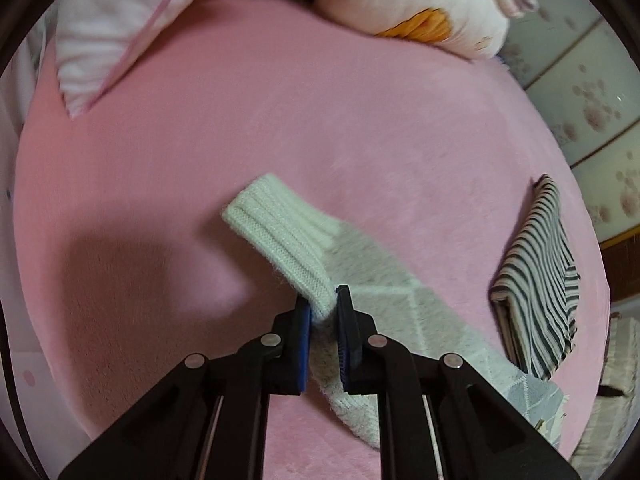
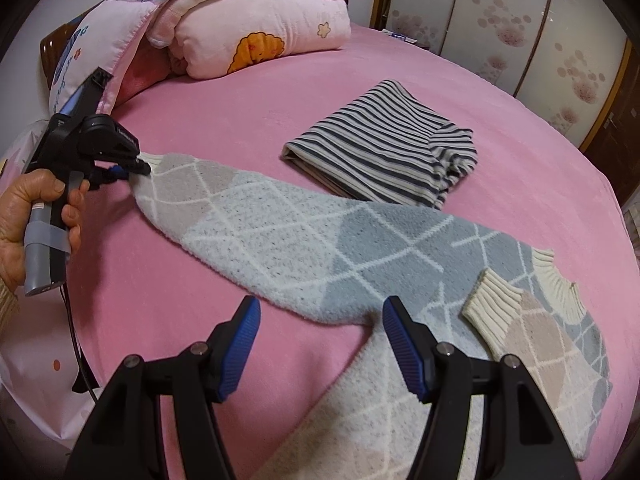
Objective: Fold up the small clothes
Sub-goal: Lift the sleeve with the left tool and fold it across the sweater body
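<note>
A small knitted sweater (image 2: 304,236) with a grey, blue and beige diamond pattern lies on the pink bed (image 2: 520,168), one sleeve stretched out to the left. My left gripper (image 1: 323,312) is shut on that sleeve's cream ribbed cuff (image 1: 276,216), which sticks up past the fingertips. In the right wrist view the left gripper (image 2: 138,168) is at the far left, held by a hand (image 2: 36,208). My right gripper (image 2: 320,340) hangs open over the sleeve's base near the armpit, with nothing pinched. The other cuff (image 2: 492,304) lies folded across the sweater's body.
A folded striped garment (image 2: 384,152) rests on the bed beyond the sweater, also seen as the striped garment (image 1: 540,280). Pillows and folded pink quilts (image 2: 256,20) are stacked at the head of the bed. Flowered wardrobe doors (image 2: 520,28) stand along the far side.
</note>
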`<action>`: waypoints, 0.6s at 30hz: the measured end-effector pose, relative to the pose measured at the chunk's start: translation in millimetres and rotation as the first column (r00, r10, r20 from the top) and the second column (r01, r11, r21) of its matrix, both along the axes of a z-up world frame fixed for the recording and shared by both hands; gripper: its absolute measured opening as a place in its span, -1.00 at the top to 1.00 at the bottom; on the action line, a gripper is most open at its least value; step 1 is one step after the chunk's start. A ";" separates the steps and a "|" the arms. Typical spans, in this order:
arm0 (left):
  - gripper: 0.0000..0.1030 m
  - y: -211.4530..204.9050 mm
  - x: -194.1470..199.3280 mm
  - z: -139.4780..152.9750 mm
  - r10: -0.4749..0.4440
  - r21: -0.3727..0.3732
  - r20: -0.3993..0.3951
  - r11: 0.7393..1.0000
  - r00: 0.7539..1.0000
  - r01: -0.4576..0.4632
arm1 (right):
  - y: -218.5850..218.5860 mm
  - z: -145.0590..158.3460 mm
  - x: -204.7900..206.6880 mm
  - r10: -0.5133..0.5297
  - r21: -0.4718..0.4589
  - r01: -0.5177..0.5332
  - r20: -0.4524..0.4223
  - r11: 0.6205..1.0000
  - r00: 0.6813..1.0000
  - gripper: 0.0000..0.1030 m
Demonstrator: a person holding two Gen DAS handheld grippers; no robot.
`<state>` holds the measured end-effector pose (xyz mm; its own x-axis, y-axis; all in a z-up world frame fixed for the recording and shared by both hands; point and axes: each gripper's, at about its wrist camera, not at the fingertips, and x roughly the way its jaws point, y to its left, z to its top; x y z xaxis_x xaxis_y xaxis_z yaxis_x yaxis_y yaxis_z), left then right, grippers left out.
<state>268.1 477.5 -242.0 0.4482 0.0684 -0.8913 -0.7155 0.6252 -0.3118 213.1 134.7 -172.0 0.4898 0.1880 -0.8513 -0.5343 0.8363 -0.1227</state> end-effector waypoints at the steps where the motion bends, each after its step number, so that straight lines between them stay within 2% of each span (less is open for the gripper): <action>1: 0.82 -2.0 1.2 5.4 -0.012 0.023 0.013 1.000 1.000 0.011 | -4.2 1.5 -0.4 -0.008 0.002 0.008 0.003 1.000 1.000 -0.24; 6: 0.83 -21.7 5.8 38.4 -0.061 0.146 0.057 0.988 0.997 0.052 | -27.3 10.7 -0.1 -0.047 0.013 0.047 0.014 0.999 0.999 -0.24; 11: 0.83 -54.6 -7.8 80.7 -0.077 0.169 0.100 0.984 0.992 0.059 | -55.7 22.6 0.1 -0.093 0.031 0.092 0.024 0.995 0.995 -0.24; 14: 0.83 -91.9 -8.8 112.5 -0.139 0.199 0.153 0.974 0.979 0.107 | -74.0 31.4 -2.6 -0.123 0.057 0.121 0.027 0.991 0.992 -0.24; 18: 0.83 -155.0 -9.1 148.1 -0.249 0.236 0.209 0.951 0.946 0.199 | -98.1 43.5 -10.2 -0.151 0.088 0.147 0.040 0.985 0.988 -0.24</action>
<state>259.0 322.5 -93.9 0.6667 0.1154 -0.7363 -0.4721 0.8298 -0.2974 202.9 36.6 -128.6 0.5565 0.1803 -0.8111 -0.3986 0.9144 -0.0702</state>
